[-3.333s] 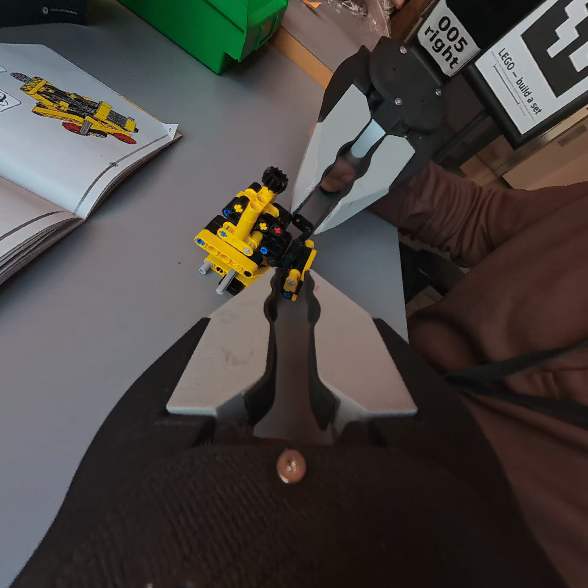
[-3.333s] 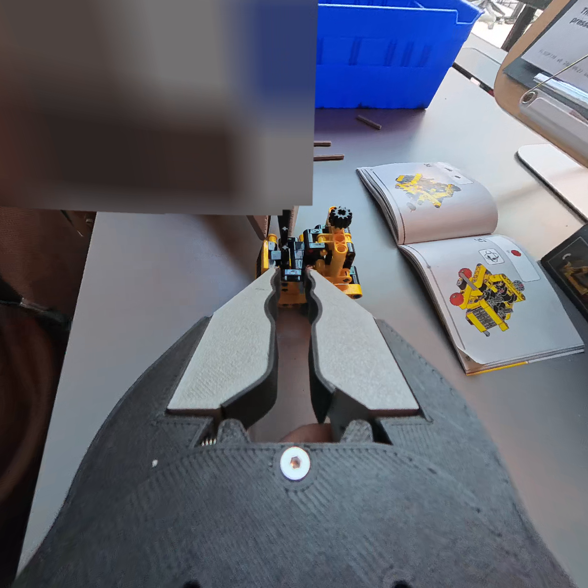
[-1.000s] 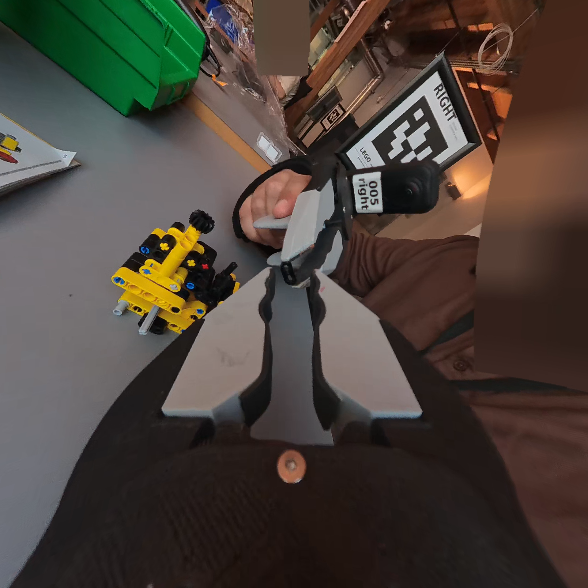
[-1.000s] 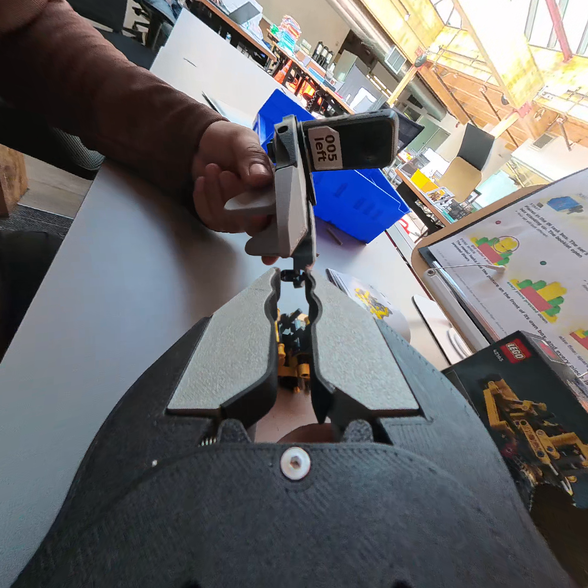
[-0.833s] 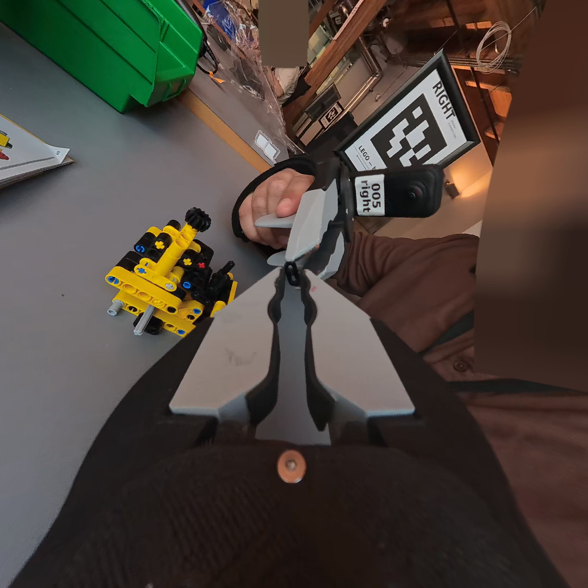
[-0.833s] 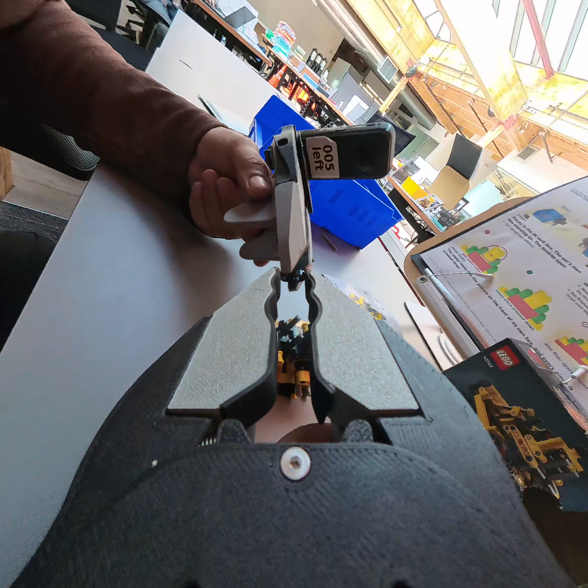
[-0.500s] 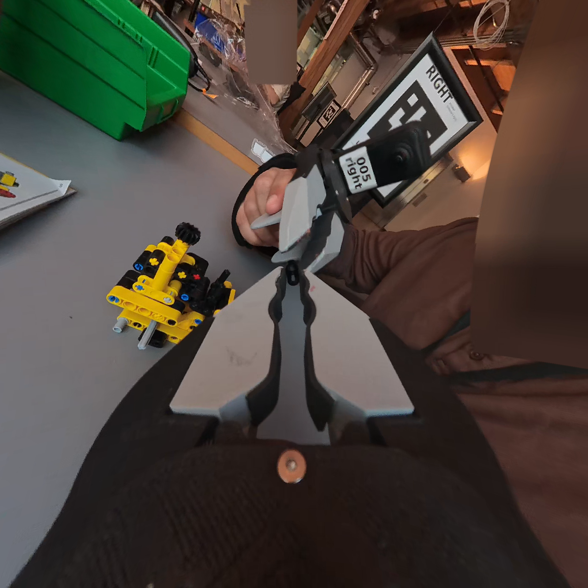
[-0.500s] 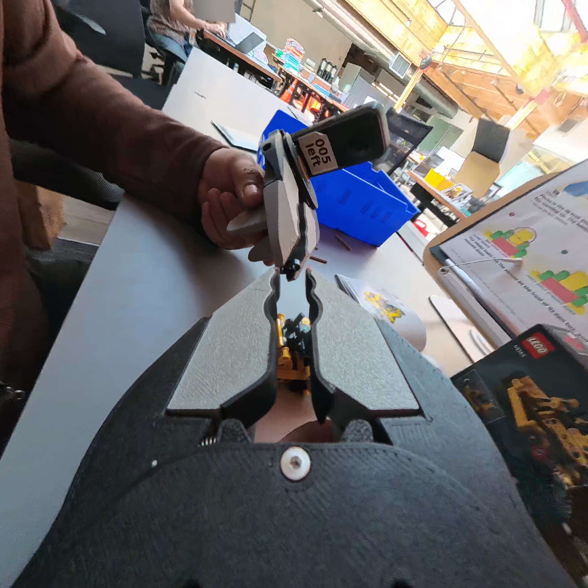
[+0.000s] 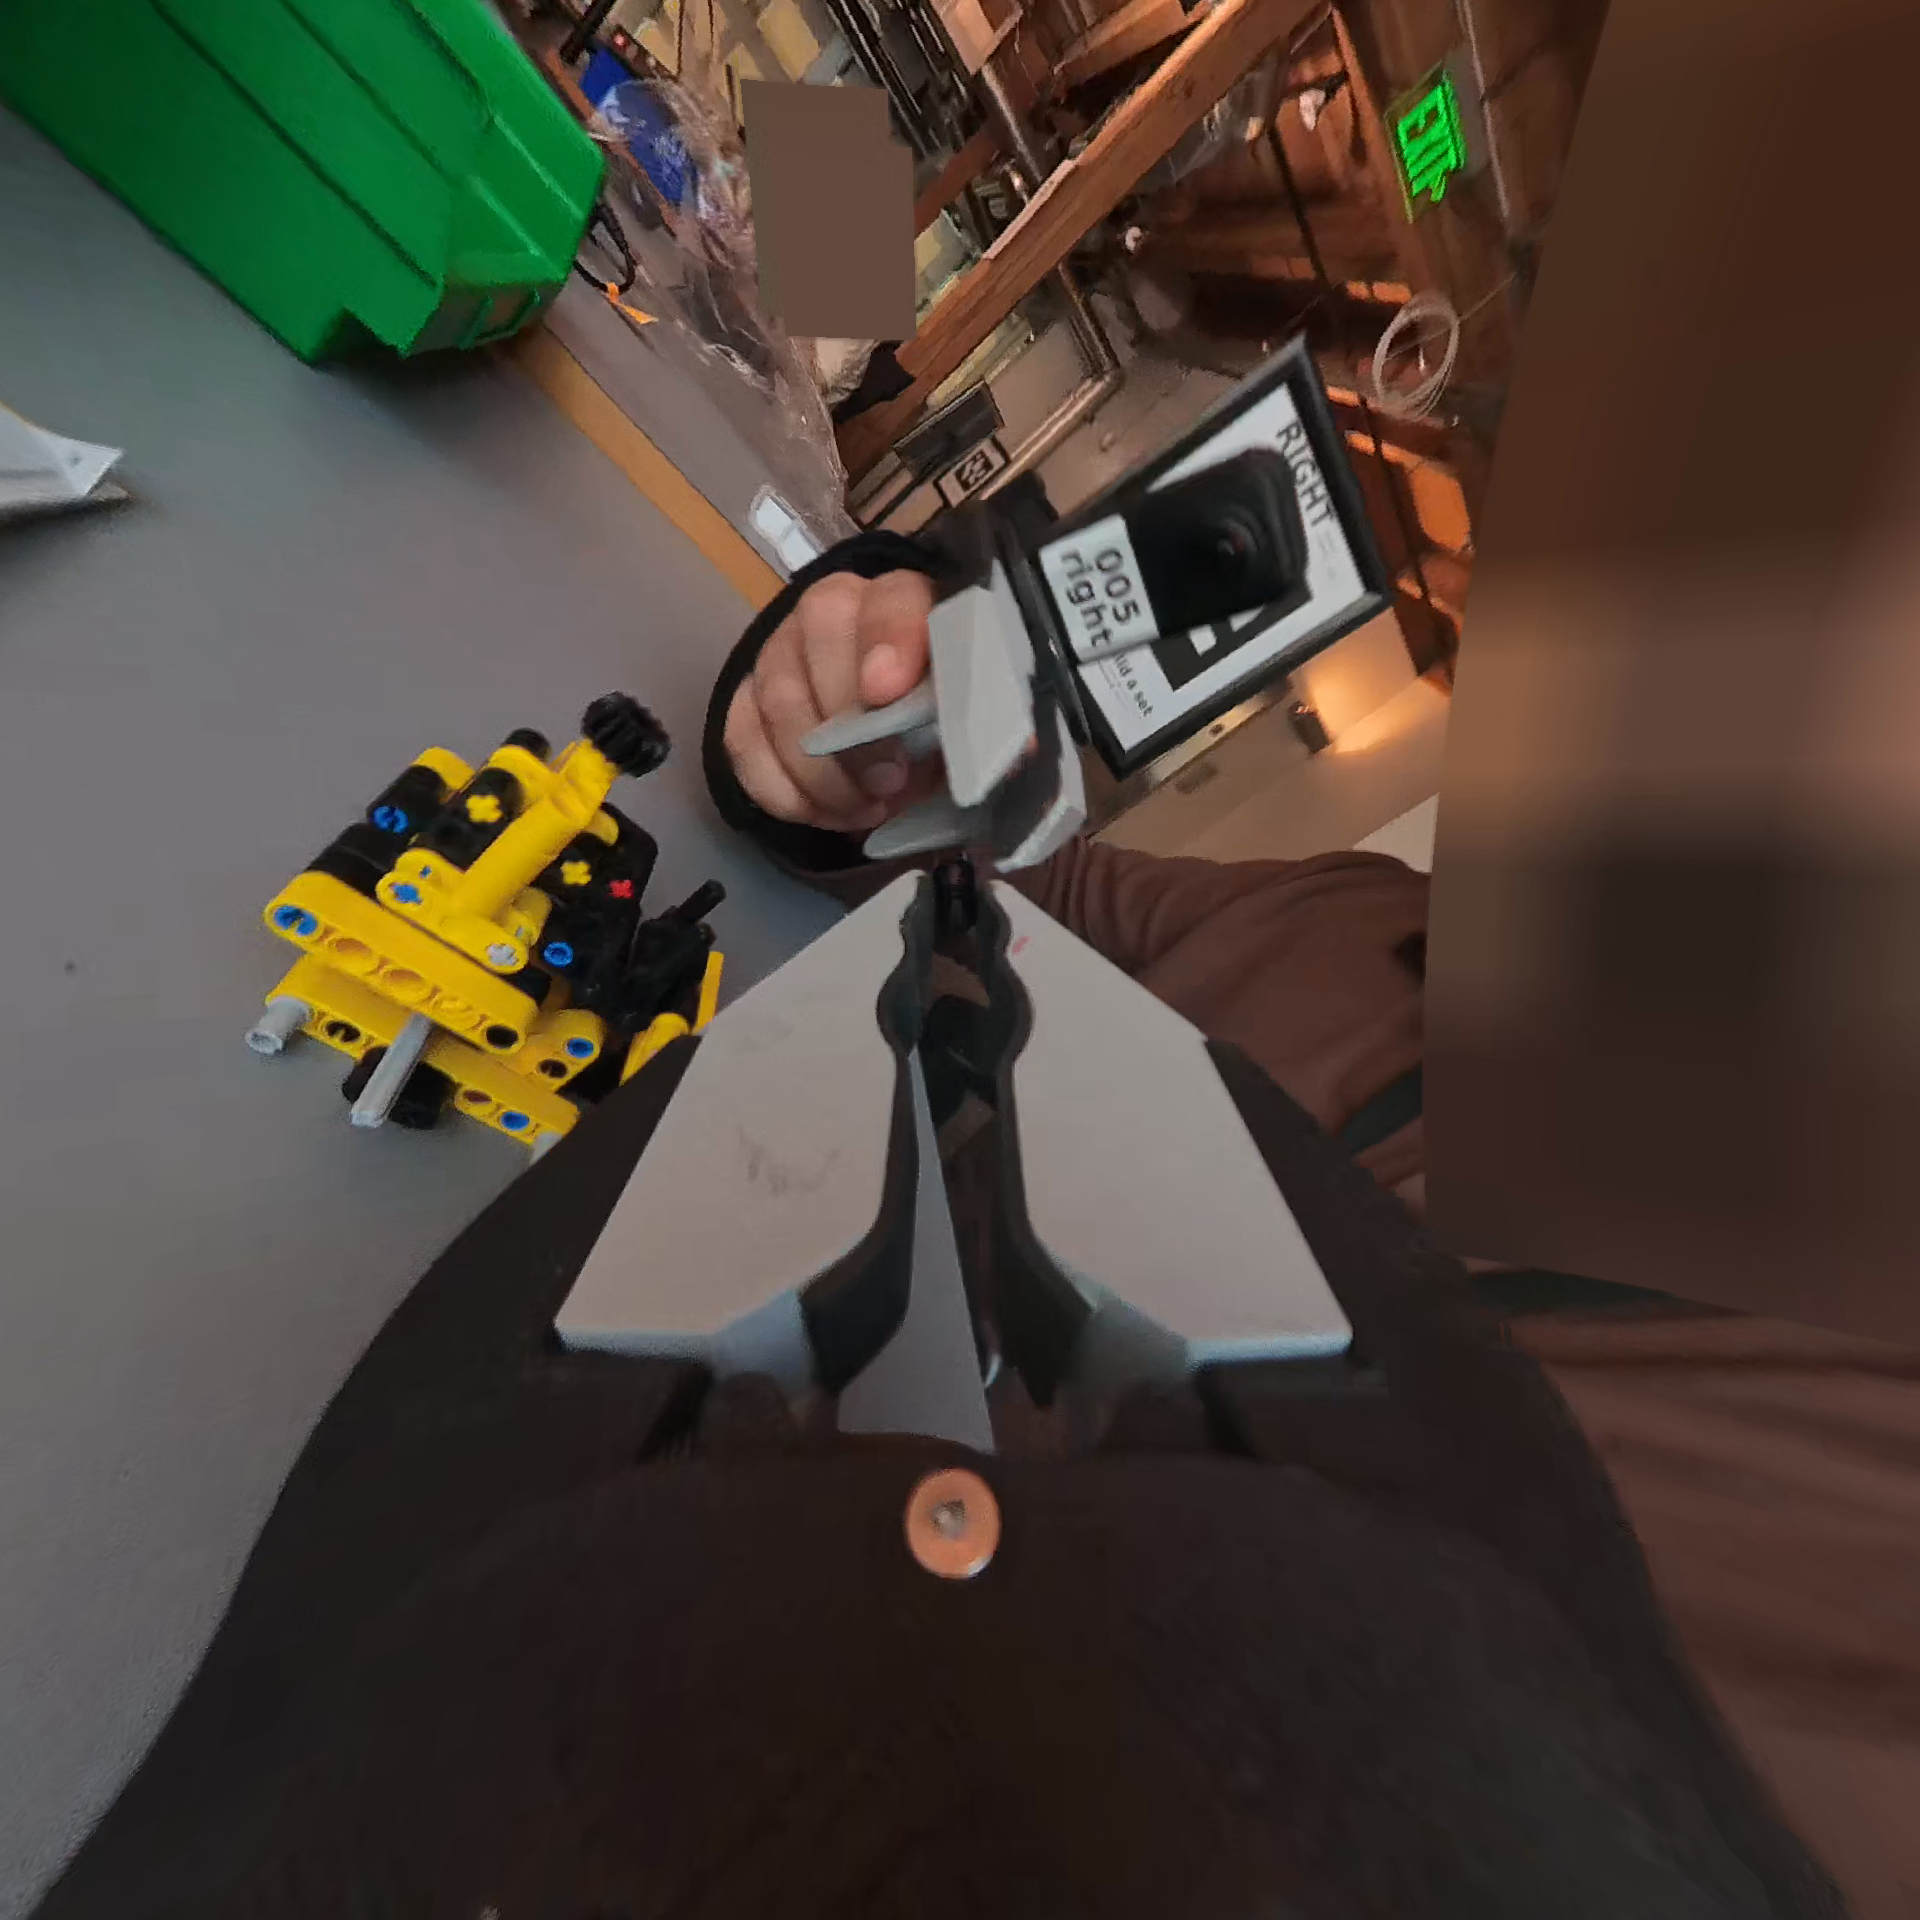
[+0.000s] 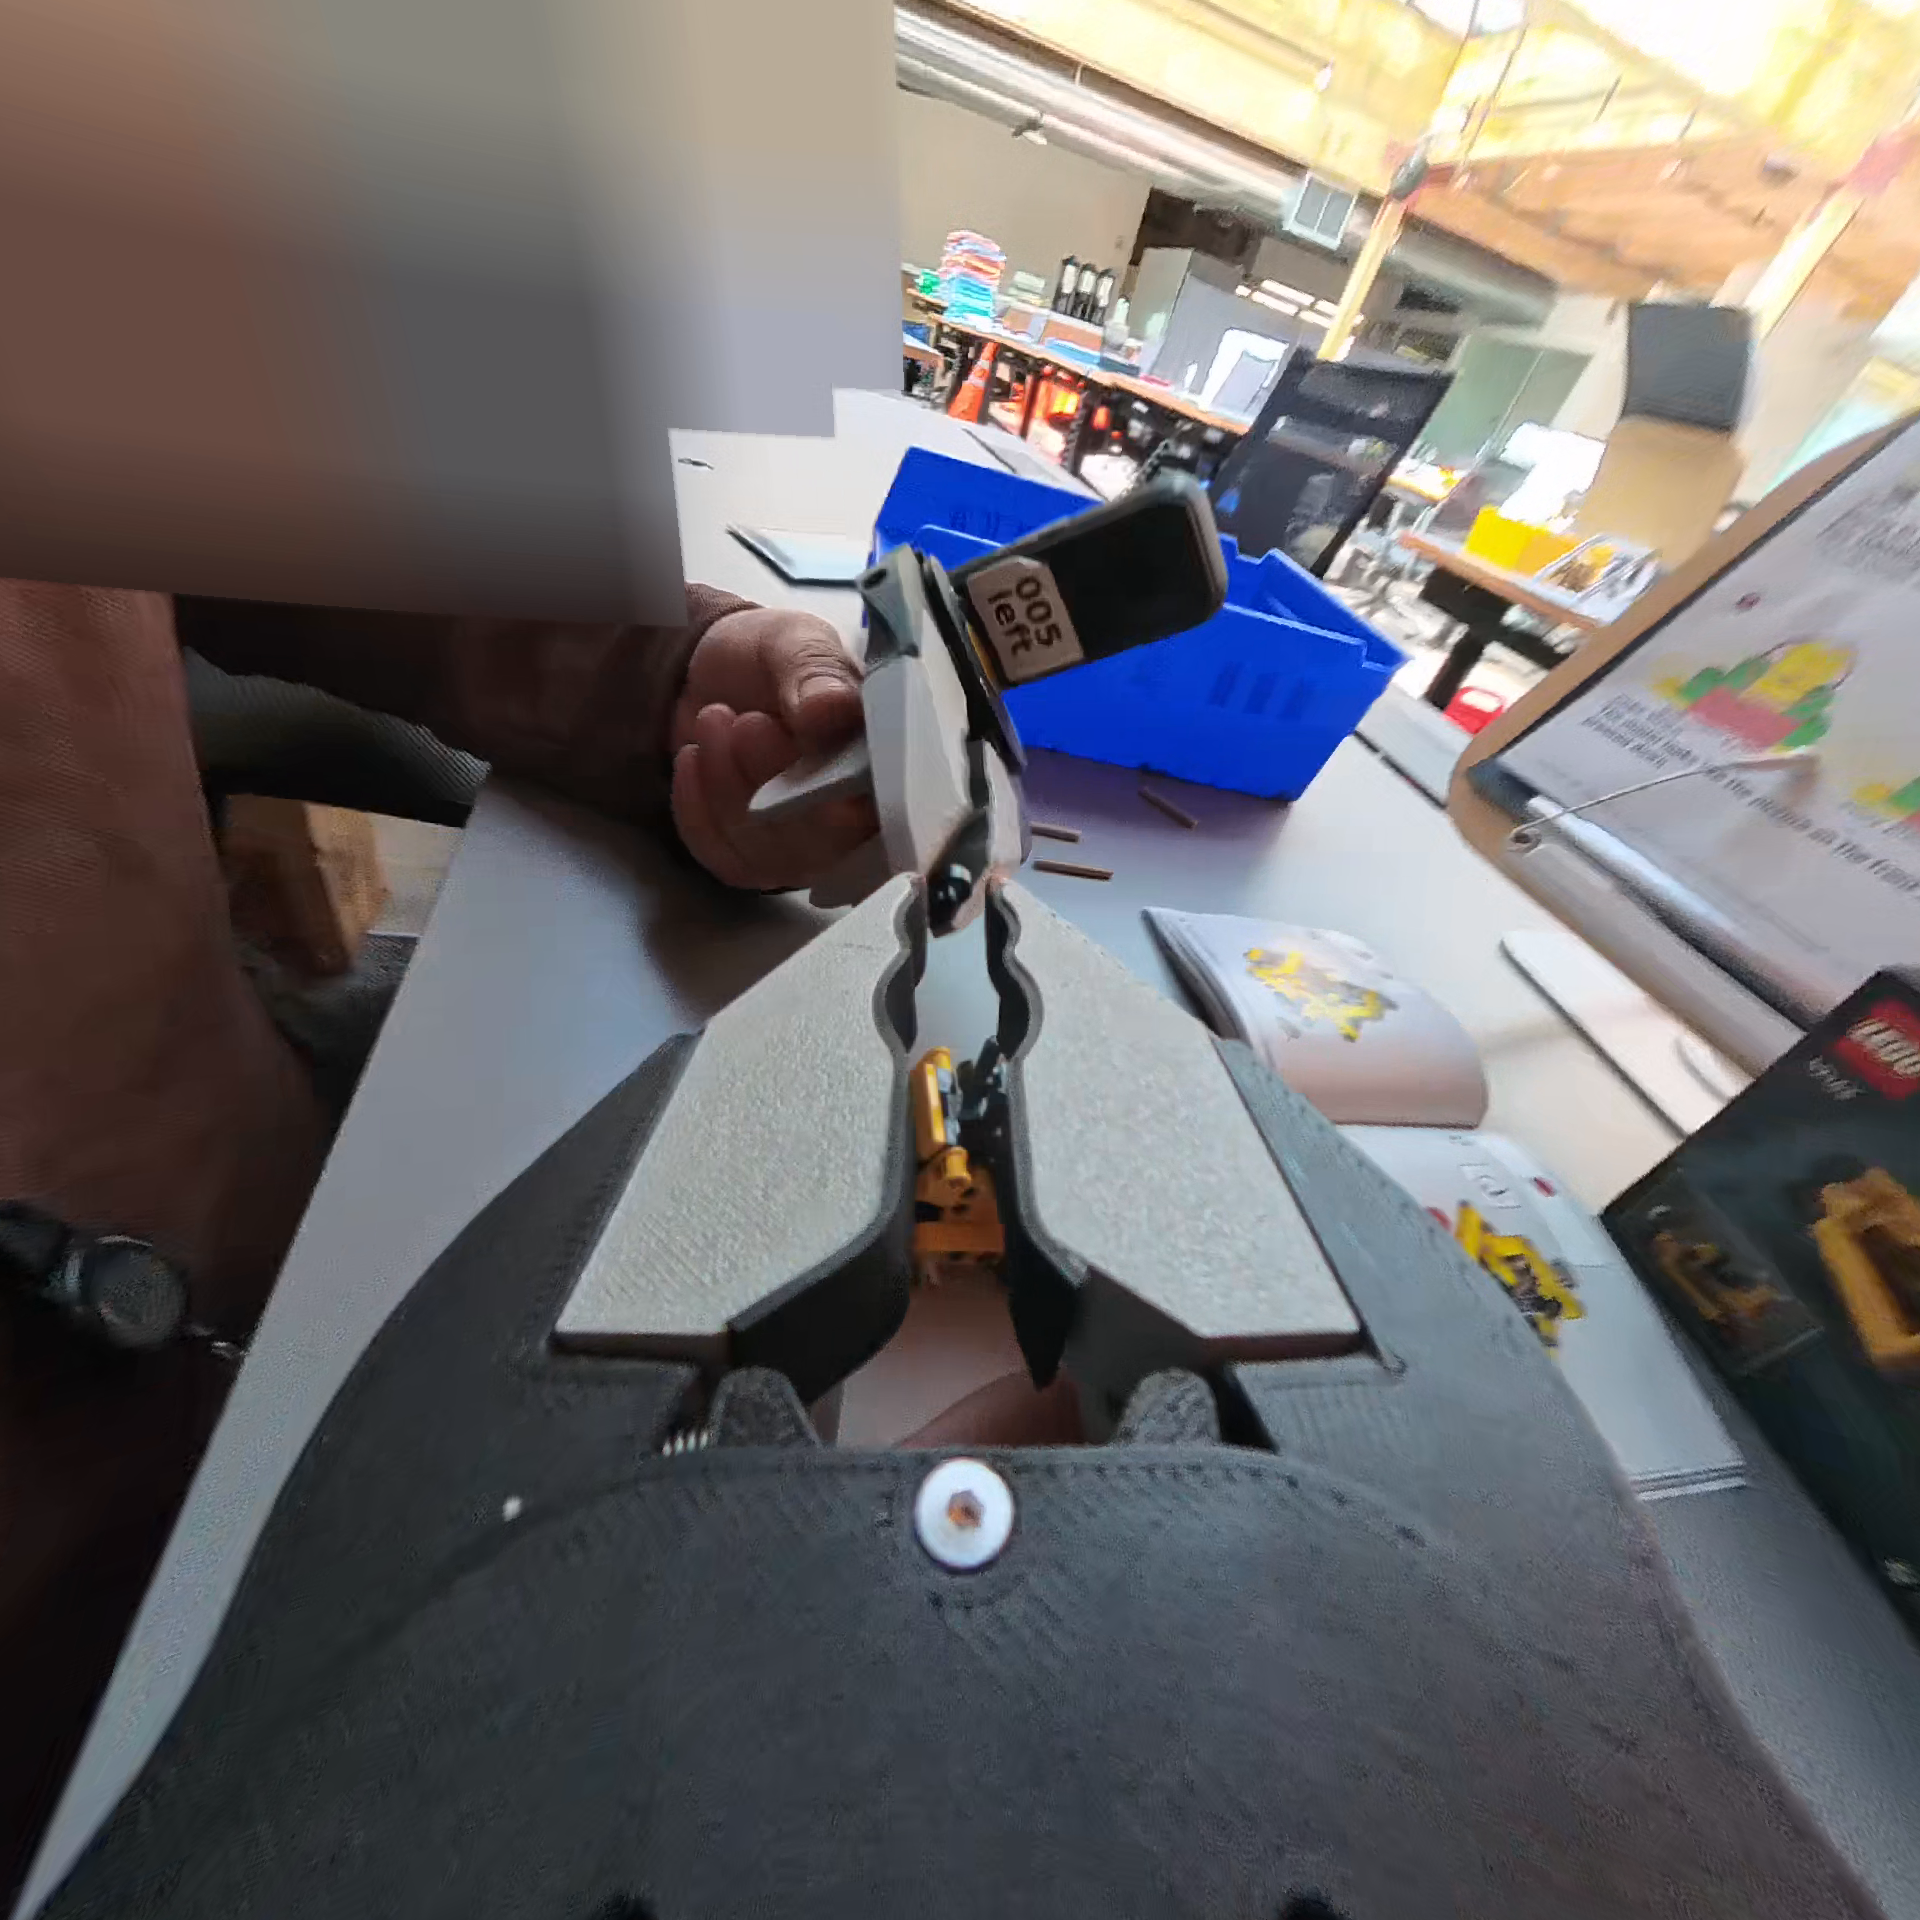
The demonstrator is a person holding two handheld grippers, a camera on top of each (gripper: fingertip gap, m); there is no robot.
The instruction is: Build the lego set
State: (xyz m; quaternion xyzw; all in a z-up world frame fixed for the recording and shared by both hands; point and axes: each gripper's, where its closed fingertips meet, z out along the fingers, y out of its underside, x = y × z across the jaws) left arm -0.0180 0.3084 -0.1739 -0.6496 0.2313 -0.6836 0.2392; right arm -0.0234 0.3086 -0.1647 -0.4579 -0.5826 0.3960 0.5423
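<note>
A yellow and black lego model [image 9: 488, 935] sits on the grey table, left of my left gripper [image 9: 951, 904]. It also shows between my right fingers [image 10: 951, 1174]. My left gripper is raised above the table and shut on a small black lego piece [image 9: 951, 883]. My right gripper [image 10: 956, 920] faces it tip to tip, its jaws a narrow gap apart. The black piece [image 10: 951, 894] sits at the mouth of that gap, held in the left gripper [image 10: 966, 873]. The right gripper also shows in the left wrist view [image 9: 982, 821].
A green bin [image 9: 312, 177] stands at the table's far side. On the other side are a blue bin [image 10: 1143, 675], an open instruction booklet [image 10: 1330, 1018], the black lego box [image 10: 1818, 1247] and a clipboard stand [image 10: 1714, 727]. Small brown pins [image 10: 1070, 868] lie near the blue bin. Left and right tips are no more than a few centimetres apart.
Both grippers have left the model and risen above the table. My left gripper has closed on the small black piece at my right gripper's tips. Both have since tilted a little.
</note>
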